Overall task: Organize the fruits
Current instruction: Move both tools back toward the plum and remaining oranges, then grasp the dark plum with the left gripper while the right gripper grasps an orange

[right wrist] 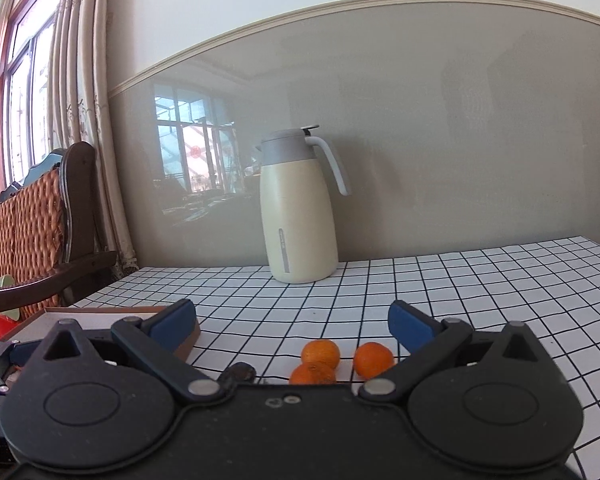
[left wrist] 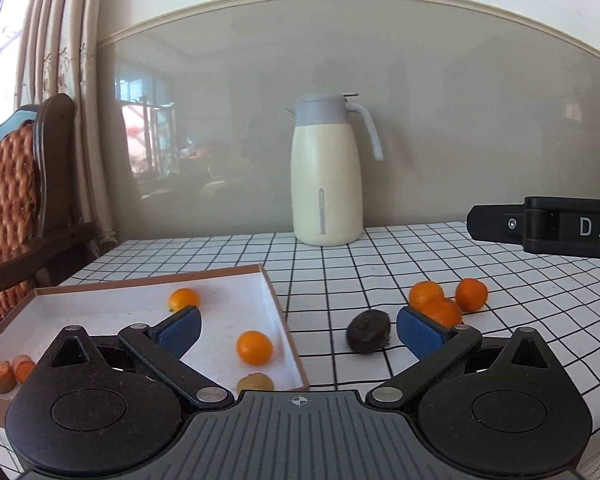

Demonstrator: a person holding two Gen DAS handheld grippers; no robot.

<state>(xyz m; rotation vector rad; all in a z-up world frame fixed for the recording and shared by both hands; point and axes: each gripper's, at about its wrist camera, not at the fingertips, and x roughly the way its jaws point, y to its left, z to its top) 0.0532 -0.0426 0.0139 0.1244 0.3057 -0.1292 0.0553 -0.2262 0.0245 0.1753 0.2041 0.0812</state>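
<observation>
Spread wide over the counter (left wrist: 380, 264), both claws, neither gripping anything.

Left claw (left wrist: 299, 330) level and low, blue pads (left wrist: 180, 334) parted, straddling the right wall of the shallow box (left wrist: 274, 300). Inside the box, ahead of the left pad: one small orange (left wrist: 184, 299); between the pads, a second orange (left wrist: 254, 347) and a paler yellowish fruit (left wrist: 255, 382) nearest the camera; carrot chunks (left wrist: 10, 372) in the near-left corner. Outside the box, just inside the right pad: a dark wrinkled fruit (left wrist: 369, 330) on the checked cloth. Beyond that pad, a cluster of three oranges (left wrist: 446, 300), touching. Right claw (right wrist: 292, 322) likewise level, gaping, poised just short of the same three oranges (right wrist: 340, 360), which lie between its pads. Cream jug (right wrist: 298, 208) upright at the back wall, well apart.
</observation>
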